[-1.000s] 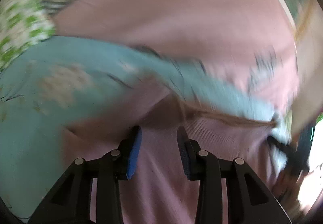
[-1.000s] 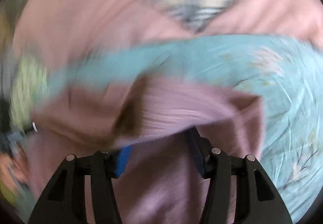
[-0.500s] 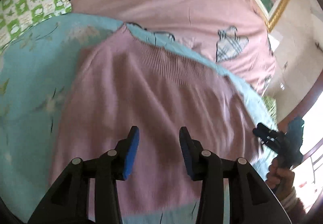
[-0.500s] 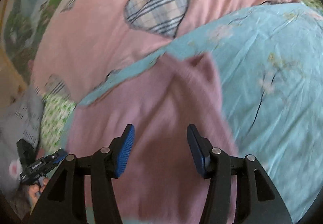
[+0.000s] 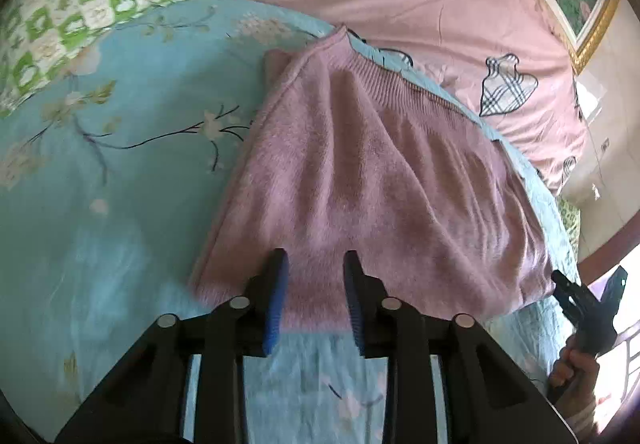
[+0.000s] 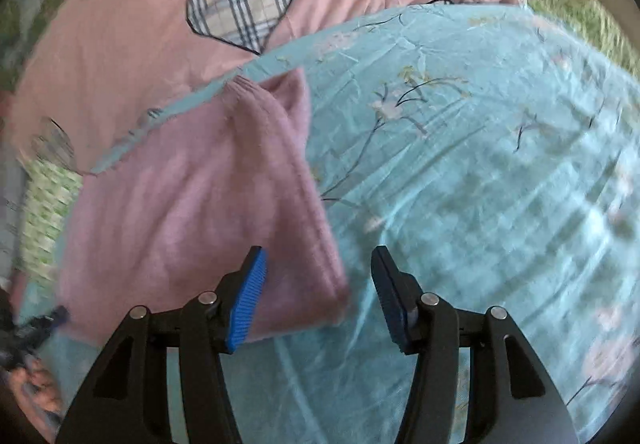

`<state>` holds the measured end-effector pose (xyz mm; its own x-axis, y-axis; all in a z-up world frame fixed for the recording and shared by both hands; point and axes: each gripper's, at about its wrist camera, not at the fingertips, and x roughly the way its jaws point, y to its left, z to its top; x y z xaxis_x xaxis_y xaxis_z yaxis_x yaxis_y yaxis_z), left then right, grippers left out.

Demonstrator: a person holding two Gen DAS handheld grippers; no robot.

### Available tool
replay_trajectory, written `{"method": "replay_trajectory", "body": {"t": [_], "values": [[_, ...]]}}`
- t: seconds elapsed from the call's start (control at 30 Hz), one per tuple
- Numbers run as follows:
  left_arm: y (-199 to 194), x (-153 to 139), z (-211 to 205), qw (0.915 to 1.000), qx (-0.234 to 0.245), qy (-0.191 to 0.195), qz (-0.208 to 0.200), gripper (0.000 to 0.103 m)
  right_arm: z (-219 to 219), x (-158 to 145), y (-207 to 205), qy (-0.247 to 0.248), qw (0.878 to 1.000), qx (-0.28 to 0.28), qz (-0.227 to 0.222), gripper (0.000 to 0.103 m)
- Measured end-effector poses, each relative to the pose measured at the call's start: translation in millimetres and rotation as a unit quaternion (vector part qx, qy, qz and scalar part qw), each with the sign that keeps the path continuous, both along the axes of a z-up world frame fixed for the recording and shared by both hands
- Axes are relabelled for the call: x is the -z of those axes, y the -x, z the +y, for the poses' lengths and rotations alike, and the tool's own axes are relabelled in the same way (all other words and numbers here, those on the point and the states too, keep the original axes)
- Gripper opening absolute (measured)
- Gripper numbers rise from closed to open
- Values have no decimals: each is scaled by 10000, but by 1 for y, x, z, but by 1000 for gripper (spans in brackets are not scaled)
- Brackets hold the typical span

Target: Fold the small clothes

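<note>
pink sweater [image 5: 384, 180] on blue sheet [image 5: 120, 204], pink duvet [image 5: 420, 4] beyond.

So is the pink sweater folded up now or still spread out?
Folded. The pink sweater lies as a compact block on the blue sheet, no sleeves showing, ribbed hem along its far edge.

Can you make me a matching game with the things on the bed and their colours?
Things:
1. sweater
2. flowery sheet
3. checked pillow
4. heart patch

Colours:
a. green and white squares
b. light blue with blossoms
c. grey plaid with a dark outline
d. fuzzy pink

Pairs: 1-d, 2-b, 3-a, 4-c
</note>
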<state>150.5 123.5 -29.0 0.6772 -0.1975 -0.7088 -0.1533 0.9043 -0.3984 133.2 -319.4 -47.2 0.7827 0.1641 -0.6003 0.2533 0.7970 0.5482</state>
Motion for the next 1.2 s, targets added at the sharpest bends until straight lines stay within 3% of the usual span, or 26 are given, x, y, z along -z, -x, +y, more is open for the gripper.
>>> {"method": "replay_trajectory", "body": {"t": [0.13, 0.27, 0.4, 0.47, 0.57, 0.67, 0.77, 0.8, 0.87, 0.9, 0.97, 1.03, 1.13, 1.2], "values": [[24, -10, -2, 9996, -89, 240, -155, 37, 21, -21, 18, 132, 9982, -103, -576, 57], [31, -17, -14, 9996, 166, 151, -182, 40, 43, -37, 19, -64, 9929, -670, -984, 57], [37, -11, -23, 9990, 313, 313, -33, 40, 69, -60, 11, 301, 9884, -832, -1233, 57], [40, -4, -25, 9982, 334, 494, 95, 40, 85, -71, -4, -17, 9794, -1427, -1432, 57], [43, 8, -28, 9965, 330, 742, 208, 40, 113, -74, -34, -362, 9661, -2139, -1402, 57], [42, 18, -28, 9936, 301, 1047, 309, 40, 145, -69, -77, -290, 9556, -2774, -951, 57], [40, 23, -26, 9925, 264, 1139, 364, 41, 162, -58, -119, -326, 9509, -3030, -536, 57], [39, 24, -25, 9921, 234, 1176, 378, 41, 163, -52, -138, -379, 9513, -3044, -316, 57], [38, 25, -21, 9905, 117, 1326, 360, 47, 154, -40, -179, -82, 9685, -2478, 233, 56], [37, 26, -18, 9890, 50, 1438, 344, 50, 148, -38, -187, -78, 9738, -2258, 249, 56], [36, 27, -13, 9855, -111, 1664, 311, 53, 119, -39, -202, -330, 9890, -1438, 114, 56], [34, 30, -8, 9816, -268, 1868, 298, 55, 103, -43, -197, -608, 9923, -1074, -23, 56], [31, 34, -1, 9763, -581, 2074, 201, 58, 96, -57, -162, -930, 9874, -1105, -646, 56], [27, 35, 2, 9737, -823, 2123, 107, 58, 94, -60, -140, -935, 9851, -1205, -800, 56]]}}
